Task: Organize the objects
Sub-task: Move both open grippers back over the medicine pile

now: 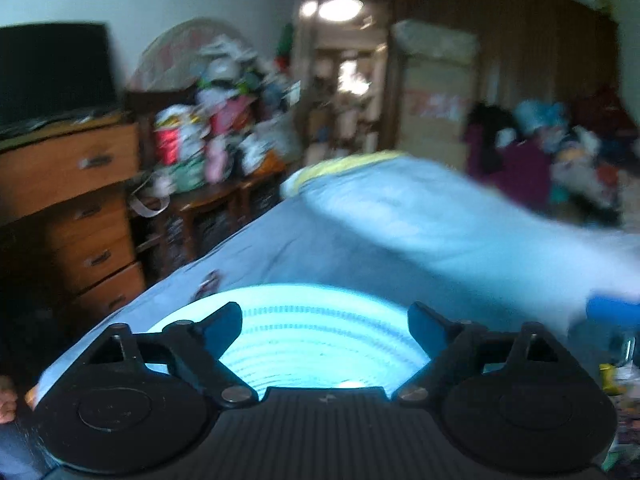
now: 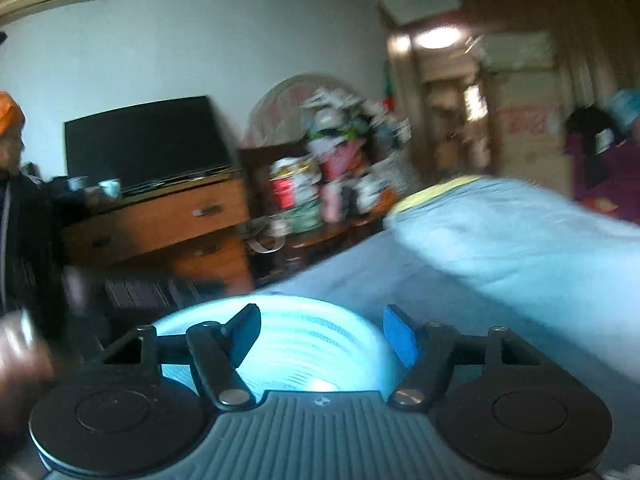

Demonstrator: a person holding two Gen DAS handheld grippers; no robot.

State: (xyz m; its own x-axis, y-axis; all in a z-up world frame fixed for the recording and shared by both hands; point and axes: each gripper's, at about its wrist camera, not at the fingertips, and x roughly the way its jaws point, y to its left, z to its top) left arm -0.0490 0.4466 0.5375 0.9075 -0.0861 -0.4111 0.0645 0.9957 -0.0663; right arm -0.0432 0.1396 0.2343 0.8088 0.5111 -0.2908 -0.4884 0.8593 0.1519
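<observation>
A pale cyan round basket [image 1: 320, 344] with rings of slots lies on the light blue bed sheet [image 1: 304, 248], right under my left gripper [image 1: 326, 328]. That gripper's jaws stand wide open above the basket, holding nothing. In the right wrist view the same kind of cyan basket [image 2: 312, 344] sits at the bed's near edge, below my right gripper [image 2: 322, 334], which is also open and empty. A small dark item [image 1: 208, 282] lies on the sheet just beyond the basket. Both views are blurred.
A folded blue blanket [image 1: 420, 208] with a yellow edge lies across the bed. A wooden dresser [image 2: 160, 224] with a dark TV [image 2: 144, 144] and cups stands left, beside a cluttered table [image 1: 216, 148]. A person's blurred hand [image 2: 20, 356] is at lower left. A blurred blue object [image 1: 612, 312] sits at the right edge.
</observation>
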